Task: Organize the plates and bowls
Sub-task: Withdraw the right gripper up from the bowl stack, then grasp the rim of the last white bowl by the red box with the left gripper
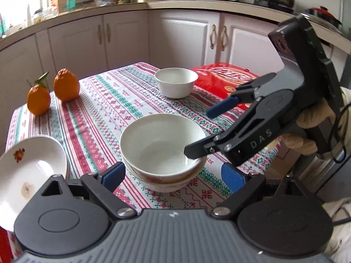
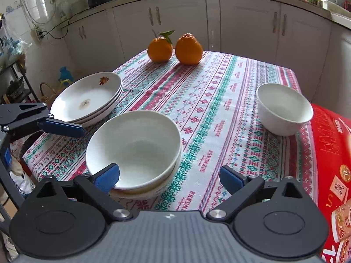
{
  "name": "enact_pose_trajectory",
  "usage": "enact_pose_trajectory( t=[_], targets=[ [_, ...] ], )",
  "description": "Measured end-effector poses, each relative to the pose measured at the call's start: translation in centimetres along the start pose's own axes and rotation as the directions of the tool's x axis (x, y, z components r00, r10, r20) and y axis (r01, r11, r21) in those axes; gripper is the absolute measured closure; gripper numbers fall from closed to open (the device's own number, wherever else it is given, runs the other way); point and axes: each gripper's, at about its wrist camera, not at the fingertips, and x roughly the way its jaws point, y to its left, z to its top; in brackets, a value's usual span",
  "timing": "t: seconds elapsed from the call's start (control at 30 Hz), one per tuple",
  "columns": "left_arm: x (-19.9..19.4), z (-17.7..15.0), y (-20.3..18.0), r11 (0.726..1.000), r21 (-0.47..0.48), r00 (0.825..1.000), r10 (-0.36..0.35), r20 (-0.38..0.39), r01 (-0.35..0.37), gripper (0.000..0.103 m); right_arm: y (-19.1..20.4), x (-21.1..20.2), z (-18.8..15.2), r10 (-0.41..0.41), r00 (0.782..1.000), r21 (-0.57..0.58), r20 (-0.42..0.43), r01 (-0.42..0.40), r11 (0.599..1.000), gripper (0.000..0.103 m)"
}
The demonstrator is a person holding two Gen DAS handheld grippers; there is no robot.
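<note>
Two or three white bowls stand nested in a stack (image 1: 162,144) (image 2: 136,146) near the front of the patterned tablecloth (image 1: 131,100). My left gripper (image 1: 173,177) is open, its blue pads on either side of the stack's near wall, with a gap on the right side. My right gripper (image 1: 207,129) (image 2: 169,177) is open too: one finger hangs over the top bowl's rim and the other stands clear outside it. A small white bowl (image 1: 175,83) (image 2: 284,109) stands alone further back. Stacked flowered plates (image 1: 28,171) (image 2: 87,96) lie at the table's left edge.
Two oranges (image 1: 65,85) (image 2: 188,48) sit at the far left corner of the table. A red box (image 1: 223,79) (image 2: 329,153) covers the right side, right beside the small bowl. Kitchen cabinets (image 2: 241,22) run behind the table. One left gripper finger (image 2: 63,127) reaches in beside the plates.
</note>
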Motion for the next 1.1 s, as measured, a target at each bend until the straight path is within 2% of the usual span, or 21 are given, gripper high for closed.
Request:
enact_pose_trajectory(
  t=[0.13,0.27,0.4,0.43,0.63,0.8,1.1],
  targets=[
    [-0.4,1.1,0.5,0.999,0.039,1.000,-0.019,-0.011,0.019,0.009,-0.8,-1.4,0.1,-0.018,0.998,0.012,0.054,0.017,1.000,0.000],
    [0.0,3.2,1.6,0.998,0.051,0.999,-0.044,-0.010,0.044,0.009,-2.4,-2.2,0.0,-0.076,0.993,0.042,0.090,0.073,0.996,0.000],
    [1.5,5.9,2.5,0.996,0.061,0.998,-0.068,-0.004,0.068,0.006,-4.3,-2.1,-0.2,-0.172,0.980,0.057,0.103,0.167,0.984,0.000],
    [2.1,6.6,2.7,0.995,0.072,0.998,-0.067,0.000,0.067,0.004,-4.7,-2.1,-0.3,-0.194,0.976,0.056,0.104,0.188,0.980,0.000],
    [6.7,10.5,3.6,0.992,0.109,0.998,-0.062,-0.008,0.062,0.004,-6.7,-1.0,-0.5,-0.288,0.952,0.022,0.104,0.287,0.958,0.000],
    [10.8,13.1,4.3,0.988,0.124,0.996,-0.084,-0.029,0.087,0.004,-8.9,0.4,0.0,-0.296,0.952,0.045,0.082,0.293,0.955,0.000],
    [16.9,16.1,4.1,0.978,0.171,0.992,-0.109,-0.063,0.118,0.004,-11.8,2.9,0.9,-0.338,0.939,0.071,0.069,0.334,0.940,0.000]
  ],
)
